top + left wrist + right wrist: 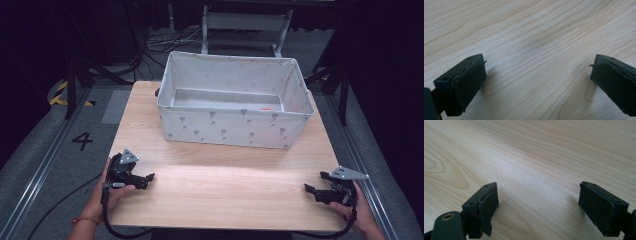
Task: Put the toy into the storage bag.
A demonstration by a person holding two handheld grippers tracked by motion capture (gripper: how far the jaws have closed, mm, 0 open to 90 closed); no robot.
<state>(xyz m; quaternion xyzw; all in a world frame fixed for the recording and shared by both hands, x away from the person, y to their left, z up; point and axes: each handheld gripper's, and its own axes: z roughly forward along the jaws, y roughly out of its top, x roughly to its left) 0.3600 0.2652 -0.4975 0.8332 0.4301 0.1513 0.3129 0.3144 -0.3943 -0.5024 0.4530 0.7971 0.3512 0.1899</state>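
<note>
Dark curtains and loose cables ring a pale wooden table (220, 185), and the one landmark on it is a grey fabric bin (235, 127) standing toward the far side. Its long axis runs across the table, side to side, and its open top faces straight up. Inside, low against the near wall toward the right end, lies a small orange thing (266, 108); I cannot tell what it is or which way it points.

Well in front of the bin, near the table's left front corner, the left gripper (150, 177) rests low over the wood, its jaws spread with bare grain between them. Off the bin's right end and equally far in front of it, the right gripper (316, 182) sits near the right front corner, jaws wide apart and holding nothing. Both point inward, toward each other across the bare wood in front of the bin.

As I read it, the bin is the thing to be handled. To do that well, each gripper should travel to its own end of the bin, come in above the rim, and close on the fabric wall squarely, both at matching points so the soft sides do not sag or twist when lifted.
</note>
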